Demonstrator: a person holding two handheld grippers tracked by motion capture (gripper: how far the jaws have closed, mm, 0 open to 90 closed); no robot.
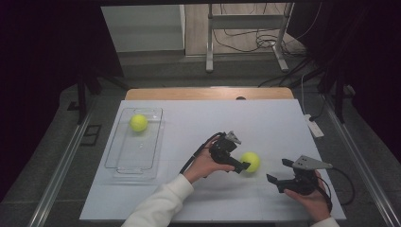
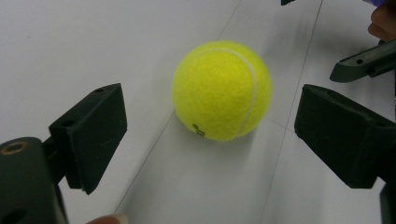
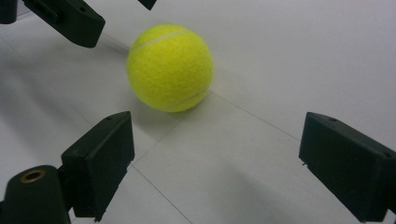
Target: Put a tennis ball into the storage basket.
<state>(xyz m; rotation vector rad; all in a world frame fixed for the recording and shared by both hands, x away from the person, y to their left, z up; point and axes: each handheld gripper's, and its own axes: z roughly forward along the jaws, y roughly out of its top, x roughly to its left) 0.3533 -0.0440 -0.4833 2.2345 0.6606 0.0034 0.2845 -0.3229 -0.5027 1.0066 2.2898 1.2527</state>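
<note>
Looking from our left gripper (image 2: 210, 140), whose jaws stand wide and hold nothing, we see the tennis ball (image 2: 222, 90) at frame centre on the table (image 2: 70, 42); light, springy and fuzzy, it probably wants gripping across its middle.

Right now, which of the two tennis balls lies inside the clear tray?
The far-left ball lies in the tray. The other ball rests on the bare table, beside the left gripper.

No text, label or number is legible; the tennis ball (image 2: 222, 91) bears a tiny unreadable mark.
</note>
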